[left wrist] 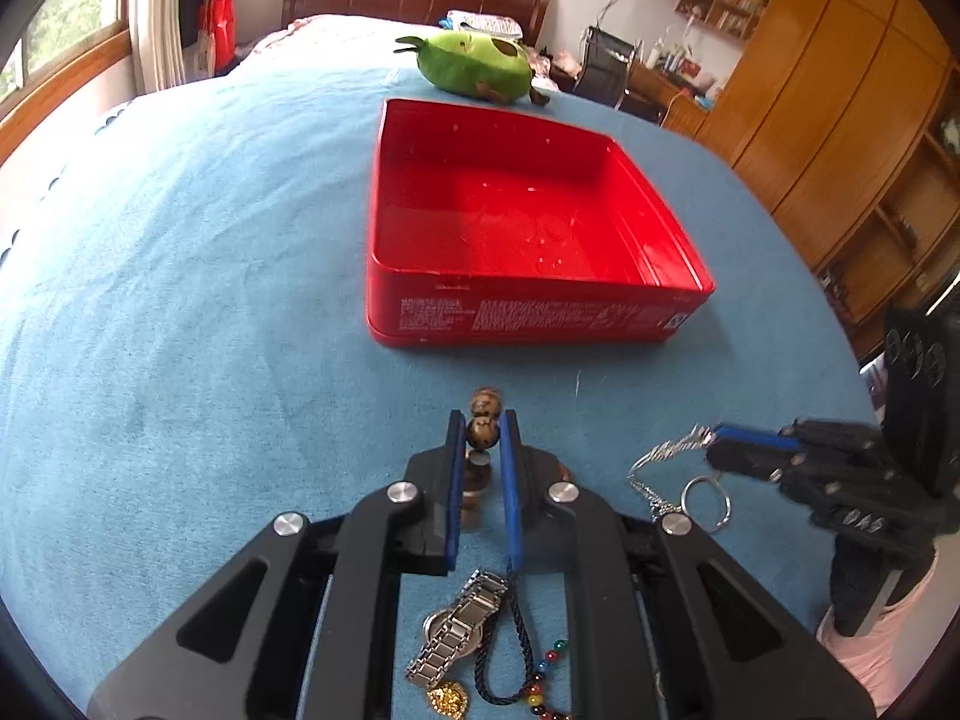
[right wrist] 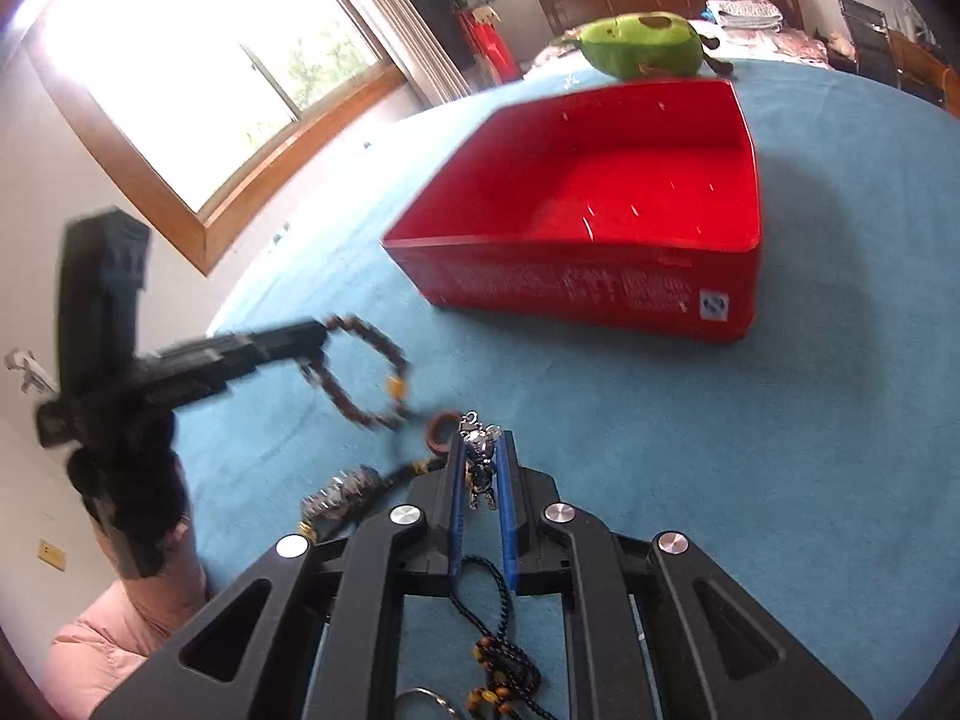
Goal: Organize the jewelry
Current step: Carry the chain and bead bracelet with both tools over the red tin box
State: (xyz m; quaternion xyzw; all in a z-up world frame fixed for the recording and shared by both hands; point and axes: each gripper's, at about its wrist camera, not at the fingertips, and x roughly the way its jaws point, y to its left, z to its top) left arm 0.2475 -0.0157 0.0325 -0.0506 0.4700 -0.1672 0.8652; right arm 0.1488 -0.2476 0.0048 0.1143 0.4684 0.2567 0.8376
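My left gripper [left wrist: 485,420] is shut on a brown bead bracelet [left wrist: 483,429], lifted above the blue cloth. In the right wrist view the same bracelet [right wrist: 366,378] hangs as a loop from the left gripper [right wrist: 318,341]. My right gripper [right wrist: 483,443] is shut on a silver figure charm [right wrist: 480,459]; from the left wrist view its chain and keyring [left wrist: 666,456] dangle from the right gripper [left wrist: 715,443]. The open red tin box [left wrist: 384,192] [right wrist: 576,294] sits beyond both grippers, nothing visible inside.
A steel watch [left wrist: 456,630], dark blue cord [left wrist: 516,630], coloured beads [left wrist: 549,669] and gold pendant [left wrist: 447,699] lie under the left gripper. A brown ring [right wrist: 441,429], spiky bracelet [right wrist: 348,489] and black bead necklace [right wrist: 501,660] lie near the right one. A green plush [left wrist: 474,63] sits behind the box.
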